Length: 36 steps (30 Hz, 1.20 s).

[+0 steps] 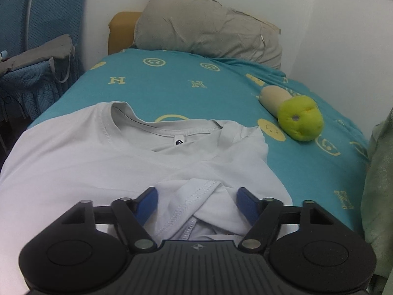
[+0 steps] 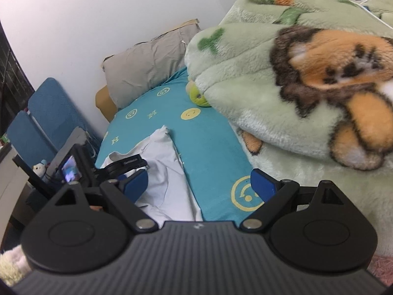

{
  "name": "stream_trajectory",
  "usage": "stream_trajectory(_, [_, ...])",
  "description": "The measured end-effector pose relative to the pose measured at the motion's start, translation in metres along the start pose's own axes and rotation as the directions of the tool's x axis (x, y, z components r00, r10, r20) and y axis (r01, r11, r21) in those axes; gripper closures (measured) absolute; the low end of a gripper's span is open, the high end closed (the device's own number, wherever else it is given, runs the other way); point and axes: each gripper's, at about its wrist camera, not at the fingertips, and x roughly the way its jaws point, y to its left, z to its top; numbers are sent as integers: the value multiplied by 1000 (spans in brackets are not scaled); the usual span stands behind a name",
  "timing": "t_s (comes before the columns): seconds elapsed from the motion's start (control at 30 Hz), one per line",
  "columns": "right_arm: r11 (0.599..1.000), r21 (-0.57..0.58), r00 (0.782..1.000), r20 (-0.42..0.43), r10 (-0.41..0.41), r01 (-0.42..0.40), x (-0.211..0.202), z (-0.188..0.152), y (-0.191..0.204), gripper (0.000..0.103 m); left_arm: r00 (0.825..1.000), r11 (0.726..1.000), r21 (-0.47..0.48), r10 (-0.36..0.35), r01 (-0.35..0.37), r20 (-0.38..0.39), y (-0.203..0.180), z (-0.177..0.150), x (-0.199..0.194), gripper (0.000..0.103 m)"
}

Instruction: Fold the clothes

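A white T-shirt (image 1: 98,157) lies on the teal bed sheet (image 1: 176,93), collar toward the pillow, with its right side and a hemmed sleeve folded in over the body. My left gripper (image 1: 197,204) is open just above the folded sleeve hem (image 1: 196,196), which lies between its blue pads. In the right wrist view the shirt (image 2: 162,172) lies at the left. My right gripper (image 2: 199,184) is open over the shirt's right edge and the sheet (image 2: 211,147), holding nothing. The left gripper's body (image 2: 103,169) shows at the left.
A grey pillow (image 1: 208,32) leans at the bed's head. A green and beige plush toy (image 1: 294,115) lies on the sheet at the right. A pale green lion-print blanket (image 2: 307,78) is heaped along the right side. Blue chairs (image 1: 36,24) stand left of the bed.
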Motion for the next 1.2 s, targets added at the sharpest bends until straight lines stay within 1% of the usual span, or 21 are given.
stream_trajectory(0.07, [1000, -7, 1000, 1, 1, -1, -1, -1, 1, 11, 1000, 999, 32, 13, -13, -14, -3, -2, 3, 71])
stream_trajectory(0.1, [1000, -9, 1000, 2, -1, 1, -1, 0, 2, 11, 999, 998, 51, 27, -26, -20, -4, -3, 3, 76])
stream_trajectory(0.13, [1000, -10, 1000, 2, -4, 4, -2, 0, 2, 11, 999, 998, 53, 29, -27, -22, -3, -2, 2, 83])
stream_trajectory(0.17, [1000, -9, 1000, 3, -6, 6, -2, 0, 1, 11, 1000, 999, 35, 14, -14, -16, 0, 0, -1, 91])
stream_trajectory(0.23, [1000, -7, 1000, 3, -10, 10, -3, 0, 1, 11, 1000, 1000, -7, -24, 24, 8, 9, 5, -11, 94])
stream_trajectory(0.33, [1000, -8, 1000, 5, -6, 6, -6, -1, 2, 11, 995, 995, -58, -79, 83, 65, 22, 16, -29, 96])
stream_trajectory(0.4, [1000, -15, 1000, 9, -3, 3, -8, -2, 4, 11, 991, 991, -77, -100, 107, 93, 32, 26, -39, 96])
stream_trajectory(0.5, [1000, -26, 1000, 2, -4, 4, -7, -4, 8, 11, 985, 987, -99, -111, 124, 133, 44, 41, -50, 96])
stream_trajectory(0.63, [1000, -30, 1000, -12, -8, 8, -2, -7, 9, 11, 988, 992, -115, -40, 58, 152, 64, 54, -48, 96])
stream_trajectory(0.7, [1000, -29, 1000, -12, -12, 12, 0, -6, 8, 11, 991, 992, -117, 59, -45, 122, 75, 53, -37, 96])
stream_trajectory(0.73, [1000, -27, 1000, -12, -14, 14, 1, -6, 8, 11, 988, 988, -116, 113, -100, 105, 80, 53, -31, 96])
stream_trajectory(0.8, [1000, -19, 1000, -14, -17, 17, 2, -5, 5, 11, 973, 971, -110, 219, -210, 71, 90, 51, -19, 91])
stream_trajectory(0.83, [1000, -13, 1000, -16, -20, 19, 4, -5, 4, 11, 970, 965, -138, 234, -223, 71, 96, 50, -19, 89])
stream_trajectory(0.87, [1000, -6, 1000, -19, -22, 22, 6, -5, 3, 11, 969, 959, -175, 237, -221, 76, 103, 49, -20, 82])
stream_trajectory(0.9, [1000, 1, 999, -24, -24, 25, 7, -4, 2, 11, 968, 955, -209, 234, -210, 93, 110, 47, -25, 78])
stream_trajectory(0.93, [1000, 10, 999, -30, -26, 26, 9, -4, 1, 11, 968, 953, -228, 227, -199, 103, 114, 45, -31, 62])
stream_trajectory(0.97, [999, 19, 999, -36, -27, 28, 11, -4, 0, 11, 970, 952, -242, 220, -189, 108, 118, 43, -36, 51])
stream_trajectory(1.03, [999, 28, 999, -38, -24, 26, 11, -3, -1, 11, 971, 948, -269, 206, -168, 119, 127, 39, -46, 47])
stream_trajectory(1.1, [999, 32, 999, -38, -21, 22, 10, -3, 0, 11, 984, 943, -318, 143, -101, 110, 134, 29, -58, 36])
stream_trajectory(1.13, [999, 32, 999, -38, -19, 20, 9, -4, 0, 11, 989, 937, -343, 107, -65, 106, 137, 23, -64, 27])
stream_trajectory(1.2, [999, 32, 999, -40, -15, 17, 8, -4, 1, 11, 993, 922, -387, 47, -3, 104, 141, 10, -76, 25])
